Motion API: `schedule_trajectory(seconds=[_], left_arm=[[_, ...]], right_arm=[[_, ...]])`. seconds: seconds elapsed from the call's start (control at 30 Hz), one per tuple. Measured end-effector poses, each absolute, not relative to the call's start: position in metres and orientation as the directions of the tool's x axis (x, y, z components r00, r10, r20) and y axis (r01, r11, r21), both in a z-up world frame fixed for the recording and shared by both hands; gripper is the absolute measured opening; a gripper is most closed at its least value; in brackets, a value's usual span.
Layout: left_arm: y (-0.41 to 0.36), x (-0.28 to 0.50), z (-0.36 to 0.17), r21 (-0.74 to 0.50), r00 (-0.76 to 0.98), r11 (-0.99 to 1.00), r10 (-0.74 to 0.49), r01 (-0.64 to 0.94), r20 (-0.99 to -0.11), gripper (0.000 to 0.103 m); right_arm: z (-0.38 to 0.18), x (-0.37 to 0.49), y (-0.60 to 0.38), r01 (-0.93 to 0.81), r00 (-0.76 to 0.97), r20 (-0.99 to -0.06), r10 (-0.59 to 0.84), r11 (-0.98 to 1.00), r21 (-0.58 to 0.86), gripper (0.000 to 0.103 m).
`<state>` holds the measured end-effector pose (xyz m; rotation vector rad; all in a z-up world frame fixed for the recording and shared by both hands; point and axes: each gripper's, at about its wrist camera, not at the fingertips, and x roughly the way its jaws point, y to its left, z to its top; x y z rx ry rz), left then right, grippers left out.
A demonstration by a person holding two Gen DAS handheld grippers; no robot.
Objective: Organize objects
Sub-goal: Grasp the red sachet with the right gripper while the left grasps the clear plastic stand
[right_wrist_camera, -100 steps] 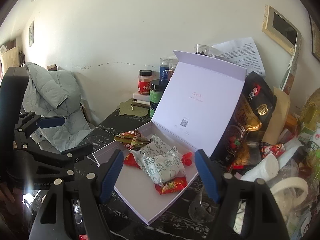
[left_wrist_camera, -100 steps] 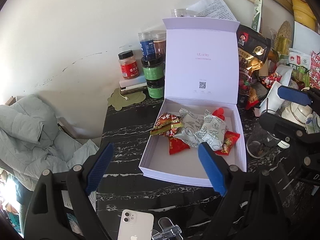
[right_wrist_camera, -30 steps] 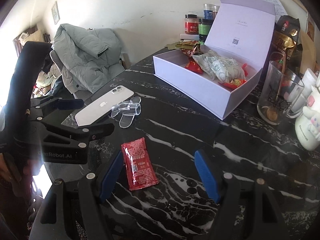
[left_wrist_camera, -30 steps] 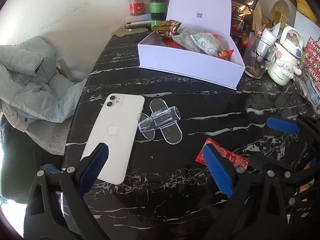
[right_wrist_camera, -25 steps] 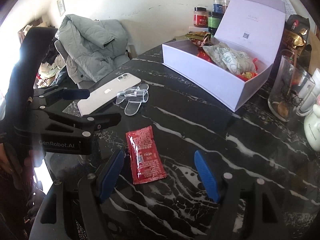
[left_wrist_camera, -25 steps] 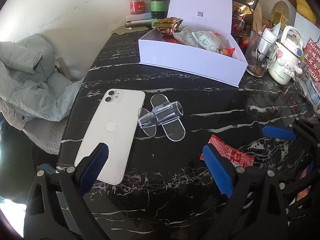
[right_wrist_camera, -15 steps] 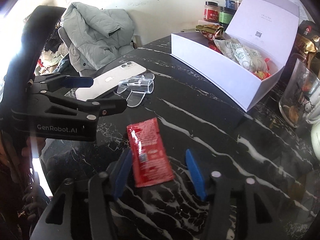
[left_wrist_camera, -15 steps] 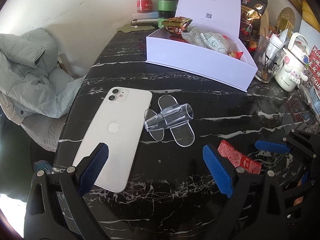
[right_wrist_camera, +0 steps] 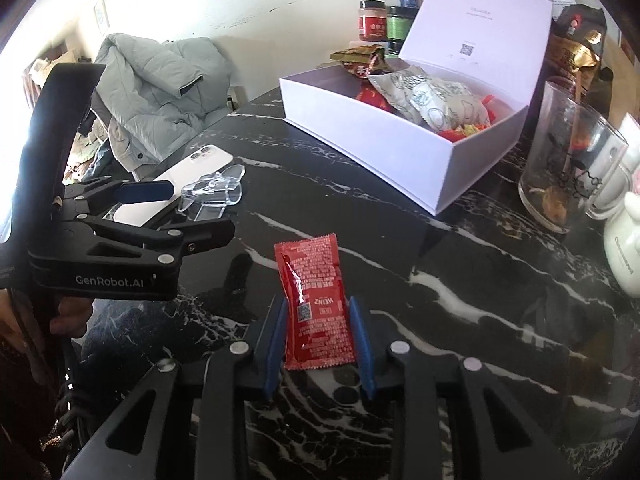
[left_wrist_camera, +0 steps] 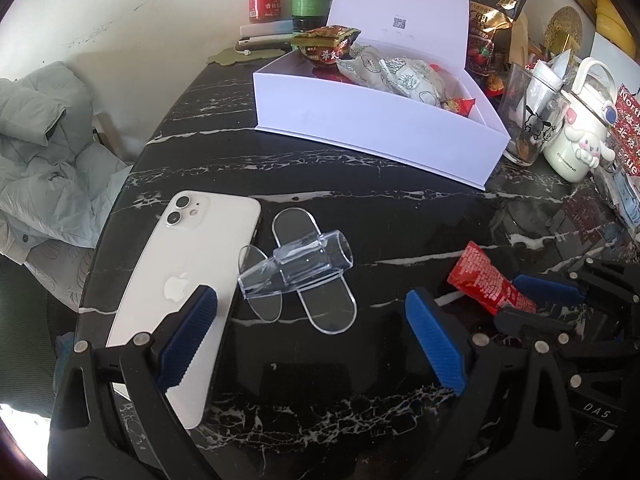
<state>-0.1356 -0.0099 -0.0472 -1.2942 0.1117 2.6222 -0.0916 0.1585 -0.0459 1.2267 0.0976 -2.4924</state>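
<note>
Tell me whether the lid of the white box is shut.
No: the lid of the white box stands upright and open, with snack packets showing inside.

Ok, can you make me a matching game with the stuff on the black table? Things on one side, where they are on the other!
Things:
1. red sauce packet
2. white phone
3. snack bags
4. glass mug

Places:
A. inside the open white box
B. between the right tongs, which are closing on it
C. flat on the table, beside the clear plastic stand
D. standing to the right of the box

Pairs: 1-B, 2-C, 3-A, 4-D
</note>
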Motion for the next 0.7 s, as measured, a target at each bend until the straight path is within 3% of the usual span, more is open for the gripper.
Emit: schedule_trajectory(seconds=[0.5,0.7], left_arm=[[0.027,-0.149,-0.056,-0.012,-0.56,-0.945,0.205,-0.328,-0.802,0.095],[0.027,-0.155,-0.058,-0.015,-0.567,-0.956,0.186,-0.292,-0.802,0.095]], right_arm=[[-0.045,-0.097,0.186,0.279,-0.57,-0.769,-0.289,-0.949,0.15,0.033],[-0.045,-0.094,0.182,0.295,-0.571,-0.771,-0.281,-0.947,0.127,0.036]])
